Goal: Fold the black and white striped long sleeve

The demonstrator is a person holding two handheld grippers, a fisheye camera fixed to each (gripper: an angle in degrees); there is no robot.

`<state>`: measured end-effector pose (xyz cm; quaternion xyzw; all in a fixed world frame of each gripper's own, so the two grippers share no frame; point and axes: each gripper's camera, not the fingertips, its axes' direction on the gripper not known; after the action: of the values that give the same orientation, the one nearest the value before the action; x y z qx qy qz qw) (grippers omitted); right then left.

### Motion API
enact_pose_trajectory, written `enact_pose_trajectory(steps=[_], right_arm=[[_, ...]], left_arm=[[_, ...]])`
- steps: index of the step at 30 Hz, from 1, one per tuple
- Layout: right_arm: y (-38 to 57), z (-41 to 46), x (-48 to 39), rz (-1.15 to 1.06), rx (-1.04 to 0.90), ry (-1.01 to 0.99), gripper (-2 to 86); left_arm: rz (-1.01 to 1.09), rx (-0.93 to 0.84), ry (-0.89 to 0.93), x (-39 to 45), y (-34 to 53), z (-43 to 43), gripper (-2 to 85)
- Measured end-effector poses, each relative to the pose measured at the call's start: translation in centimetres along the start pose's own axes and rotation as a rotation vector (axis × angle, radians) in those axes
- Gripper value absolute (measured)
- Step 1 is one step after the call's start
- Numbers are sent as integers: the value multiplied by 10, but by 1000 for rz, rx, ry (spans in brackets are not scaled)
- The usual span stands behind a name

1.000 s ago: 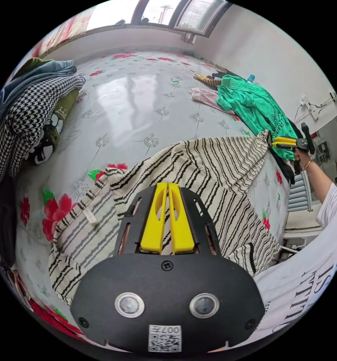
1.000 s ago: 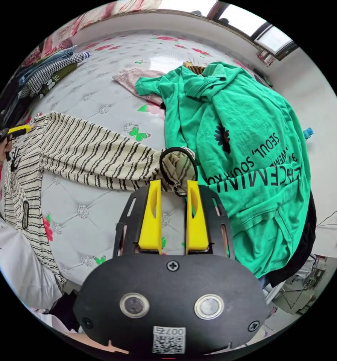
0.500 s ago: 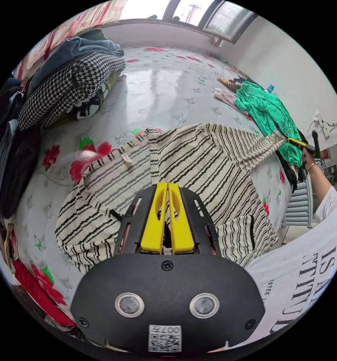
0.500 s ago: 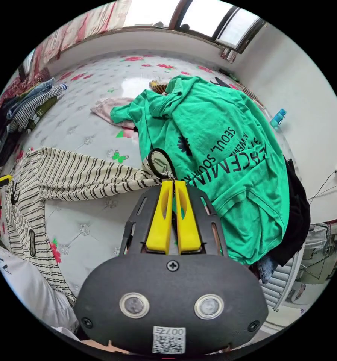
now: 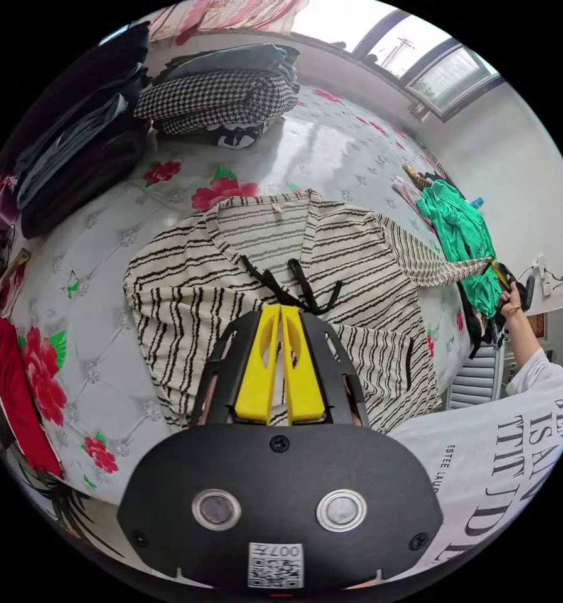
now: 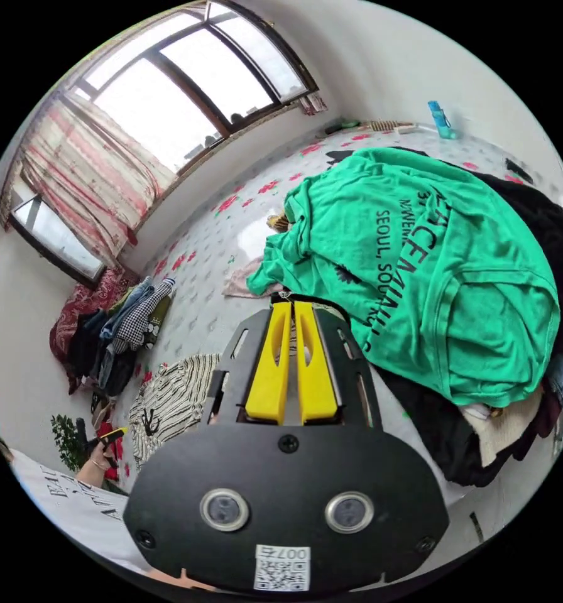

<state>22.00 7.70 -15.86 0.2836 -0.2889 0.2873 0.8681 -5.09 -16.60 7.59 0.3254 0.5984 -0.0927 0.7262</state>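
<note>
Both your grippers are pinched shut on the striped long sleeve.

Your left gripper (image 5: pixel 281 309) presses its jaws together on the shirt's body at frame centre; your right gripper (image 6: pixel 293 306) clamps the sleeve cuff. The striped long sleeve (image 5: pixel 244 276) lies spread across the floral bed (image 5: pixel 105 264), its sleeve stretched toward the right edge beside the green T-shirt (image 6: pixel 420 264).

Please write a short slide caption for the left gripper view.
Striped long sleeve spread on the floral bed, right gripper stretching its sleeve.
</note>
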Motion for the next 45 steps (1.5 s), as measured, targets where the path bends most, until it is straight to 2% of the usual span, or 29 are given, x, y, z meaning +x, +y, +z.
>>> enact_pose_trajectory(steps=[4,8,11,13,16,20,23,26,33,36,39,41,45], right_arm=[[5,-30,-170,-515,54,-158,-2],[92,-55,-337,-985,121,-315,-3],[178,-48,-416,-1133,94,-513,-3],[237,-25,-451,-1163,23,-622,-3],[345,36,-493,-1151,-137,-623,-2],[484,134,-521,-1152,-457,-482,-2],[536,175,-529,-1170,-628,-418,-2],[559,183,-539,-1248,-659,-388,-1],[596,205,-538,-1261,-750,-314,2],[600,210,-537,-1268,-734,-292,8],[595,220,-538,-1245,-747,-291,17],[591,229,-535,-1225,-769,-295,30],[579,223,-529,-1227,-744,-357,54]], left_arm=[[-88,41,-15,-28,43,-38,-10],[-168,79,-11,-49,95,-67,-10],[-214,101,3,-63,133,-82,-10],[-238,108,22,-72,155,-88,-10],[-262,107,67,-84,187,-90,-10],[-247,84,107,-93,219,-90,-10],[-211,62,126,-96,233,-90,-10],[-150,53,130,-96,239,-93,-9],[-34,82,193,-91,232,-96,-1],[16,83,252,-87,213,-89,32],[88,0,330,-73,188,-68,64],[142,-93,288,-59,177,-50,52],[127,-84,193,-57,185,-63,2]])
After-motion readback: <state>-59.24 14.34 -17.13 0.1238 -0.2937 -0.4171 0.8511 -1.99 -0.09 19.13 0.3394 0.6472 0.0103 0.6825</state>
